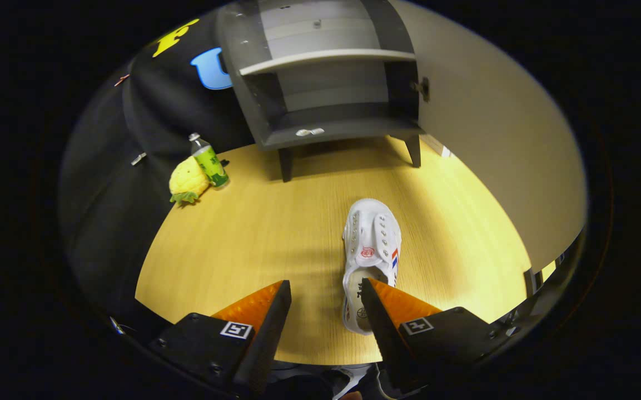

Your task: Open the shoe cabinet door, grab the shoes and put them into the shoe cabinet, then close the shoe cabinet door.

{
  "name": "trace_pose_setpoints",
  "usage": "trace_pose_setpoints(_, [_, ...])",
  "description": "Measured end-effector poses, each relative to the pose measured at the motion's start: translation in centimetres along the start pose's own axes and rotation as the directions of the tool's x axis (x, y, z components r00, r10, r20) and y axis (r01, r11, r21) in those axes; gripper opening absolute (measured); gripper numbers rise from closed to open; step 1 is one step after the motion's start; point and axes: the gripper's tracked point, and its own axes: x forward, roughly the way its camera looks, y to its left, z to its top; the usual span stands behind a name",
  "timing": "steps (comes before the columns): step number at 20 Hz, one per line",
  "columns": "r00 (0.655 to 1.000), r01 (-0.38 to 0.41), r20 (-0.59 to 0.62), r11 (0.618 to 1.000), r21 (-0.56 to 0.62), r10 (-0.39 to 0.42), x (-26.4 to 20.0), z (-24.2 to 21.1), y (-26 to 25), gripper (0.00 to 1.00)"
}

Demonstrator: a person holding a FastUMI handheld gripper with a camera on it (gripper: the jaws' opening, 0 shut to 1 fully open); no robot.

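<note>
Wooden flooring (pixel 276 239) of a pale yellow grain spreads out under my camera, bounded on the far side by the booth's black cloth wall (pixel 103 183). Biggest thing on it is the shoe cabinet (pixel 326 83), grey, standing on short dark legs beyond the fingers, with its door (pixel 492 144) swung wide to the right so I see a broad pale panel running back toward me. Inside I can make out one light shelf (pixel 328 58) across the middle and a bare bottom compartment below it, with a small pale fitting at its front lip.

Nearer, I have the gripper (pixel 326 290) with its fingers spread apart, nothing held between them. A white shoe (pixel 370 250) lies on the floor with its toe toward the cabinet; its heel end sits right against the inner edge of my right finger, partly hidden by it, while the left finger is clear of it.

Off to the left, near the cloth, a yellow pineapple toy (pixel 188 180) lies beside a small green-labelled bottle (pixel 209 161), the two touching.
</note>
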Motion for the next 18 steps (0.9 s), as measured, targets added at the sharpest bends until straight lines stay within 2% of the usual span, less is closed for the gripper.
trace_pose_setpoints(1, [1.000,0.015,-0.006,1.000,0.006,-0.015,1.4,-0.5,-0.6,0.80])
trace_pose_setpoints(3, [0.999,0.041,-0.016,0.999,0.005,-0.041,3.7,-1.3,-1.2,0.67])
trace_pose_setpoints(4, [0.999,0.054,-0.003,0.999,-0.001,-0.054,4.6,-1.5,-1.3,0.56])
trace_pose_setpoints(5, [0.998,0.067,0.008,0.998,-0.001,-0.067,5.8,-1.7,-1.6,0.56])
trace_pose_setpoints(6, [0.997,0.075,0.025,0.997,0.005,-0.075,6.7,-1.7,-1.6,0.50])
trace_pose_setpoints(11, [0.975,0.125,0.181,0.992,0.018,-0.127,9.5,0.8,-1.8,0.49])
trace_pose_setpoints(13, [0.961,0.166,0.221,0.986,0.022,-0.167,10.2,1.6,-3.4,0.45])
trace_pose_setpoints(15, [0.966,0.153,0.204,0.987,0.042,-0.158,11.1,1.7,-3.2,0.15])
trace_pose_setpoints(16, [0.970,0.139,0.198,0.990,0.036,-0.143,10.1,1.9,-2.8,0.09])
trace_pose_setpoints(18, [0.973,0.121,0.195,0.992,0.029,-0.124,9.6,3.0,-2.9,0.05])
